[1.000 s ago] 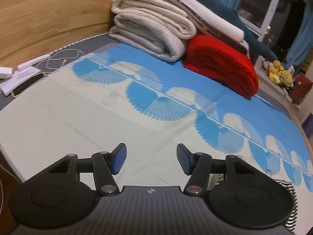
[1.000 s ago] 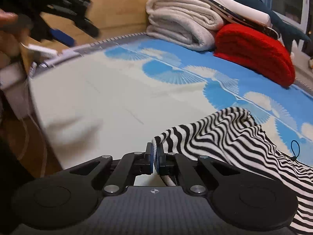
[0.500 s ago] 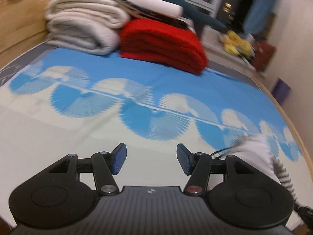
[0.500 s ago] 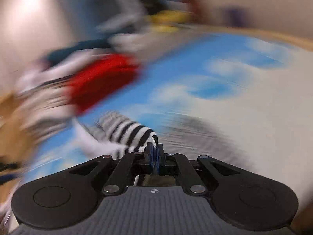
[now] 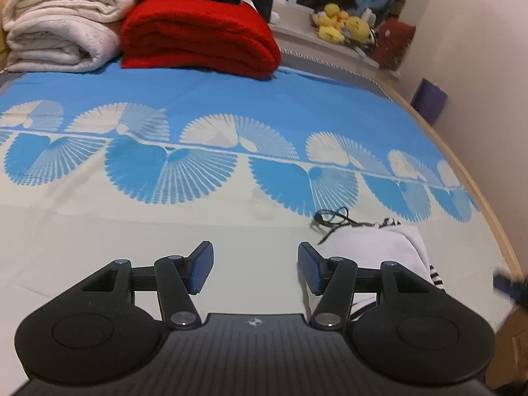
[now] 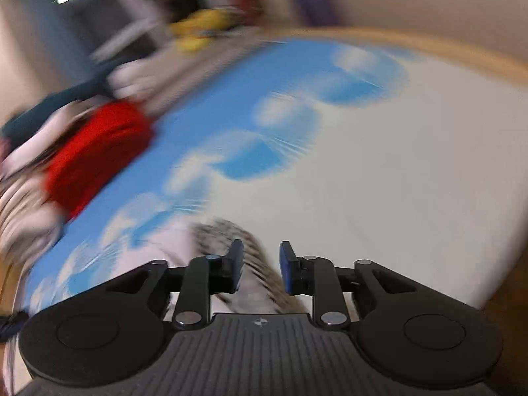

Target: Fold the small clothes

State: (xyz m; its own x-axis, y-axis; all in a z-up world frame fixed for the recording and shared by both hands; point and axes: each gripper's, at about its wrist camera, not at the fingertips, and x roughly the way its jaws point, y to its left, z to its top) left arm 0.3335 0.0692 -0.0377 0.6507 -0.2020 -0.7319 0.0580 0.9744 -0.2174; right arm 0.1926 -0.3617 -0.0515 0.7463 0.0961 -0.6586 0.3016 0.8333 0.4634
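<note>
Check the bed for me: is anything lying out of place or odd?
Yes: the striped garment lies in a bunched heap near the bed's right edge, mostly showing its white underside, not folded flat. A loose black cord sits tangled beside it. Both grippers are open.

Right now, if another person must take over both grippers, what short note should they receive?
Left gripper: open, empty, above the bed sheet.
Right gripper: open, nothing between its fingers; its view is blurred by motion.
Striped garment: lies in a loose heap on the sheet, right of the left gripper, white inner side up, a black cord at its far edge. In the right view it lies just past the fingers.
Done: the garment is on the bed. No neat fold is visible.
Left: spread it flat, then fold it.
</note>
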